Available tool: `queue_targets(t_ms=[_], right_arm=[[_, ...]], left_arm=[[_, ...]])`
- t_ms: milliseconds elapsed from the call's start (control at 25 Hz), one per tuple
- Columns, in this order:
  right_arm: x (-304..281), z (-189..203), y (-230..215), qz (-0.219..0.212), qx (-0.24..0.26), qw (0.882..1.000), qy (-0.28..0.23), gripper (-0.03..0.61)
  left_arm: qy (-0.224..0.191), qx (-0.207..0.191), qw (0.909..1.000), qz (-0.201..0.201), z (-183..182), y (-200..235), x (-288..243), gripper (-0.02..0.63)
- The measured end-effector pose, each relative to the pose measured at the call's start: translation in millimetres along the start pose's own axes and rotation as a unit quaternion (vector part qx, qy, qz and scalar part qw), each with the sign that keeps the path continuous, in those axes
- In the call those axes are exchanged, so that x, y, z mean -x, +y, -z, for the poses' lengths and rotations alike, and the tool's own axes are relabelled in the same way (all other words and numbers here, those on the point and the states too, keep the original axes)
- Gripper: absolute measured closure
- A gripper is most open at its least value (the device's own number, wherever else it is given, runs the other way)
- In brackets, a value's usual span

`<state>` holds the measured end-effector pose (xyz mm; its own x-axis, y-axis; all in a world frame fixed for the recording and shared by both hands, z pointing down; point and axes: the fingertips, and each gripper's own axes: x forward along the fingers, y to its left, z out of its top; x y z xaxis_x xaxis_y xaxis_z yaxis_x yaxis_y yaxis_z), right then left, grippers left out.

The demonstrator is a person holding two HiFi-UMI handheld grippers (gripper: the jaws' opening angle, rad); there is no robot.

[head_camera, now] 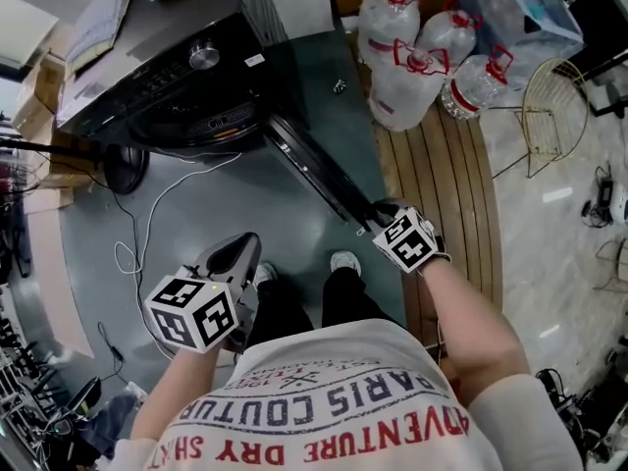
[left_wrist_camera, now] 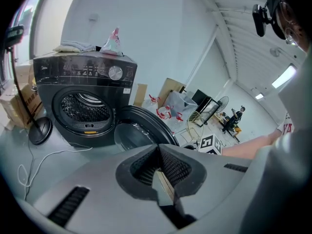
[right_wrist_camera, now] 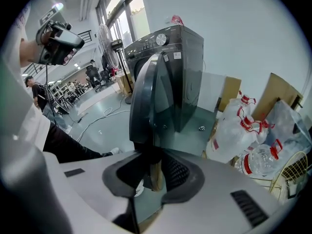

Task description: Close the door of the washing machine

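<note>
Right gripper [head_camera: 378,210]: fingers clenched on door [head_camera: 312,170] edge; swing steadily toward drum [left_wrist_camera: 83,106]. Left gripper [left_wrist_camera: 163,172]: fingers closed, empty.

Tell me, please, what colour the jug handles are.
The handles are red; the head view shows them best.

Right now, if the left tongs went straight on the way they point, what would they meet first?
Most likely the open round dark washing-machine door, on its inner side, though depth is unclear.
</note>
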<state>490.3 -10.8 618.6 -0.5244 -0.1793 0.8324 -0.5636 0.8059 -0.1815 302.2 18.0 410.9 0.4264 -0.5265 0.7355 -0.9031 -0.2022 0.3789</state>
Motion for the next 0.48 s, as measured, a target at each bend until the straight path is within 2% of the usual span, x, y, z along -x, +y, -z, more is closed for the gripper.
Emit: queue_targets(t_ms=[240, 480], right_arm=[[-1, 1, 5, 0.013, -0.009, 1.0, 0.003, 0.483], [-6, 0, 24, 0.038, -0.034, 0.999, 0.006, 0.486]], left_arm=[[-0.002, -0.009, 0.9999, 0.012, -4, 16, 8, 0.581], [-0.001, -0.017, 0.9996, 0.021, -1, 50, 27, 0.581]])
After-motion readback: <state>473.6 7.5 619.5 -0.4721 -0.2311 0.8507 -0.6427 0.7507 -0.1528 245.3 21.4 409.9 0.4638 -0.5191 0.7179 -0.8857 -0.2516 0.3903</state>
